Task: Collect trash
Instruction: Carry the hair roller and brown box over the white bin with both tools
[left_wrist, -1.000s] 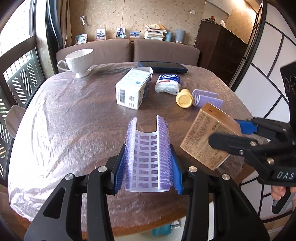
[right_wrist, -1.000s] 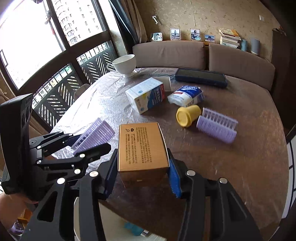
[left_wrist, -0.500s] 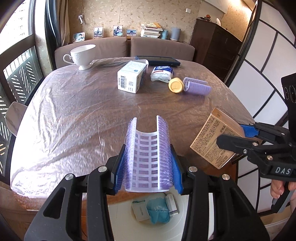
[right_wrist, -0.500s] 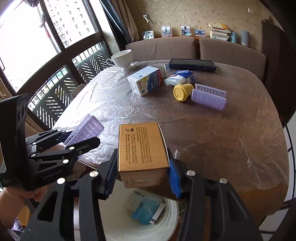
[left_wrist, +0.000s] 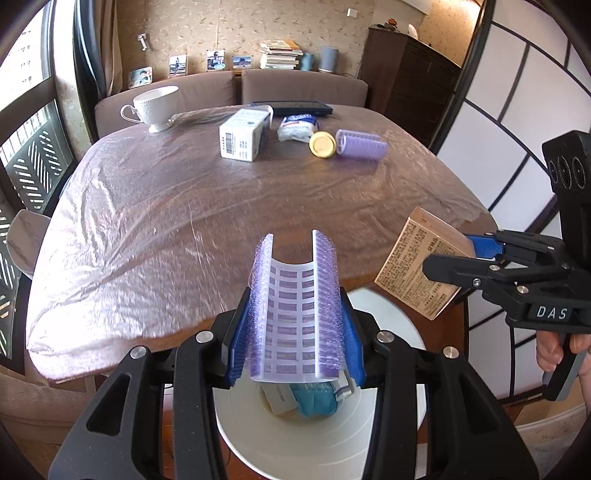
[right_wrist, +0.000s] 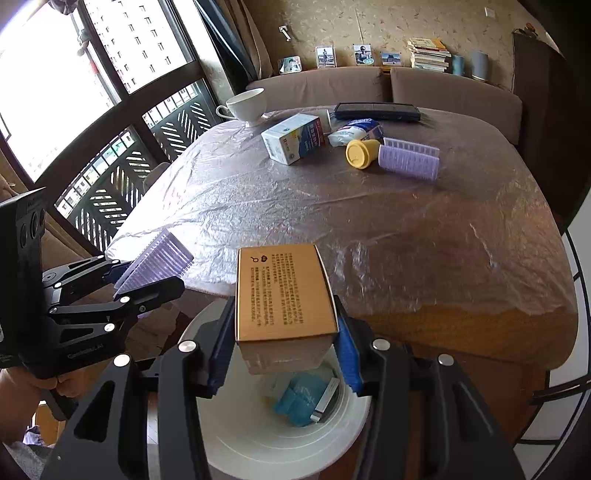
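My left gripper (left_wrist: 293, 332) is shut on a purple plastic comb-like tray (left_wrist: 295, 310), held over the white trash bin (left_wrist: 325, 443) below the table edge. My right gripper (right_wrist: 282, 343) is shut on a brown cardboard box (right_wrist: 282, 291), held over the same bin (right_wrist: 258, 435). The bin holds a teal packet (right_wrist: 303, 398) and small cartons. Each gripper shows in the other's view: the right one (left_wrist: 454, 258) with the box (left_wrist: 417, 273), the left one (right_wrist: 147, 273) with the purple tray (right_wrist: 155, 258).
On the plastic-covered table (left_wrist: 184, 221) lie a milk carton (left_wrist: 243, 134), a tissue pack (left_wrist: 297, 127), a yellow cup (left_wrist: 322, 144), a second purple tray (left_wrist: 362, 144), a white teacup (left_wrist: 155, 107) and a dark tablet (left_wrist: 295, 108). A sofa stands behind.
Both grippers have drawn back from over the table past its near edge, carrying the purple tray and the box. The white bin has come into view beneath them.
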